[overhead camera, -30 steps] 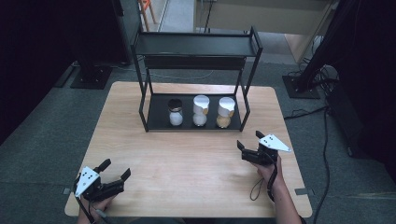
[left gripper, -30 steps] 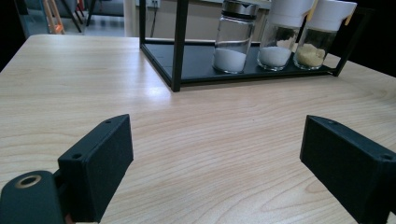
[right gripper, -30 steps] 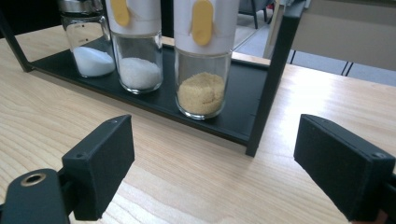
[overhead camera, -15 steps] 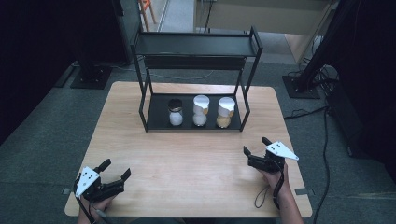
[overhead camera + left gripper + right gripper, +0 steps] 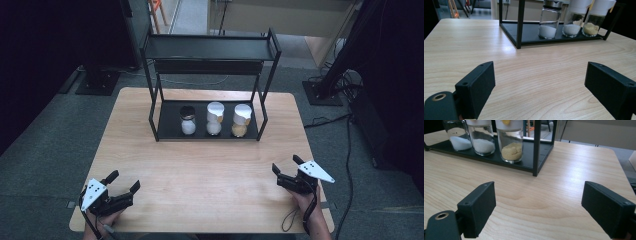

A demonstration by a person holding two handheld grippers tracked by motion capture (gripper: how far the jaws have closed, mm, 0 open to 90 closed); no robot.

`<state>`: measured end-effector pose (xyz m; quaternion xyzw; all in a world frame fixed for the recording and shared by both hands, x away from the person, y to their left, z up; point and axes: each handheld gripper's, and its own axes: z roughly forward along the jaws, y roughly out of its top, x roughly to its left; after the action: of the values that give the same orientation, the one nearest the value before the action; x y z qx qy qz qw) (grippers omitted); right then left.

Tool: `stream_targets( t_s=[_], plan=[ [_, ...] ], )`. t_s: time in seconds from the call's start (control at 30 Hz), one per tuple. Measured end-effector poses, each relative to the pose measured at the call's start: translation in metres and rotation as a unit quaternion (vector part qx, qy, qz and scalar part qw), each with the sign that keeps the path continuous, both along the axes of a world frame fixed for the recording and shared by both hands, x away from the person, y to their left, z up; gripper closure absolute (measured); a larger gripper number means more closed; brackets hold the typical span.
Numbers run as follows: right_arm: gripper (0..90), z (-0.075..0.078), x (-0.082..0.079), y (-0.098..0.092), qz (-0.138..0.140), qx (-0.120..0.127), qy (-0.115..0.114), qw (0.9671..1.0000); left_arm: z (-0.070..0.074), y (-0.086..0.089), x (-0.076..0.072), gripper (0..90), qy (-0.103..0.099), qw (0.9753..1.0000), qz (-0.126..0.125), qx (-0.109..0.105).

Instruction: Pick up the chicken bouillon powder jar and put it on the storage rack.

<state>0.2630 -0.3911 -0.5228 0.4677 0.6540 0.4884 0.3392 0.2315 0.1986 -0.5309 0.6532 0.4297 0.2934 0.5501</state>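
In the high view, the left hand-held gripper (image 5: 123,183) sits at the lower left of the frame, over the near edge of the pale wooden table (image 5: 210,170), with its black jaws spread apart and nothing between them. The right hand-held gripper (image 5: 286,168) is at the lower right, jaws likewise apart and empty, pointing toward the middle of the frame. Both are well apart from the black metal two-tier rack (image 5: 209,87) standing at the upper centre of the table. On the rack's lower tray stand three jars in a row: a dark-lidded clear glass jar of white powder (image 5: 188,120) at the left, a white-capped jar of white grains (image 5: 215,118) in the middle, and a white-capped jar of yellowish powder (image 5: 242,120) at the right. They stand close together; whether they touch is hard to tell from above. In the right gripper view the yellowish jar is nearest, at the upper centre of the frame, just beside the rack's corner post.
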Motion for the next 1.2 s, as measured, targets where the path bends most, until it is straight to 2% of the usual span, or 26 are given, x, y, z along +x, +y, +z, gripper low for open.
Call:
stream_targets(
  t_s=[0.33, 0.6, 0.97, 1.13, 1.2],
  plan=[
    [11.9, 0.0, -0.02, -0.025, -0.021, 0.0, 0.002, 0.9998, 0.0, -0.001, 0.0, 9.9, 0.0, 1.0, 0.001, 0.001],
    [11.9, -0.007, -0.034, -0.044, -0.04, 0.006, 0.01, 0.9991, 0.0, -0.001, 0.0, 9.8, -0.001, 1.0, 0.004, 0.001],
    [11.9, -0.015, -0.044, -0.059, -0.05, 0.003, 0.03, 0.9983, 0.0, -0.001, 0.0, 9.9, -0.001, 1.0, 0.005, 0.001],
    [11.8, -0.015, -0.044, -0.06, -0.05, 0.005, 0.031, 0.9983, 0.0, -0.001, 0.0, 9.9, -0.001, 1.0, 0.005, 0.0],
    [11.4, -0.015, -0.045, -0.061, -0.051, -0.003, 0.031, 0.9982, 0.0, 0.0, 0.0, 9.9, 0.0, 1.0, 0.005, 0.0]
  ],
)
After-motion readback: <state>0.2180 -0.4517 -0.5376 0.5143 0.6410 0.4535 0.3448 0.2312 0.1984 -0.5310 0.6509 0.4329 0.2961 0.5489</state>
